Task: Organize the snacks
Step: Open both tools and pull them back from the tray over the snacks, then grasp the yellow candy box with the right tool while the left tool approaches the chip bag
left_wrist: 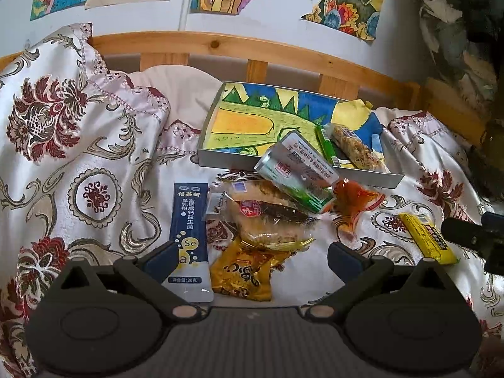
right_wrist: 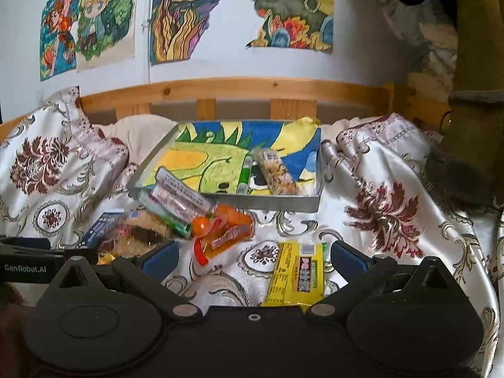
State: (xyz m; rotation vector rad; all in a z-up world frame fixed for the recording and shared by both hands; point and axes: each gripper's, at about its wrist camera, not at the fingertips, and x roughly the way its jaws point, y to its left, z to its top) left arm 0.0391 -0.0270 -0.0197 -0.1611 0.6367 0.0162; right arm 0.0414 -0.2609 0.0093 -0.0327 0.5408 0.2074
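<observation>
Both grippers hover with fingers spread and empty; the right gripper [right_wrist: 252,258] faces the yellow bar [right_wrist: 297,272], which lies flat on the bedspread [right_wrist: 393,173] just in front of it, apart from the pile; the left gripper [left_wrist: 250,256] faces the gold packet [left_wrist: 244,272]. Likely next: straddle the bar across its narrow width, press lightly into the soft cloth, close, then carry it to the tray [right_wrist: 283,203] beside the grain bar [right_wrist: 277,170].

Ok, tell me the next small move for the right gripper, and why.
Probably lower the open right gripper onto the yellow bar and close. The bar lies loose on the bedspread just ahead between the fingers, while the tray already holds two snacks.
</observation>
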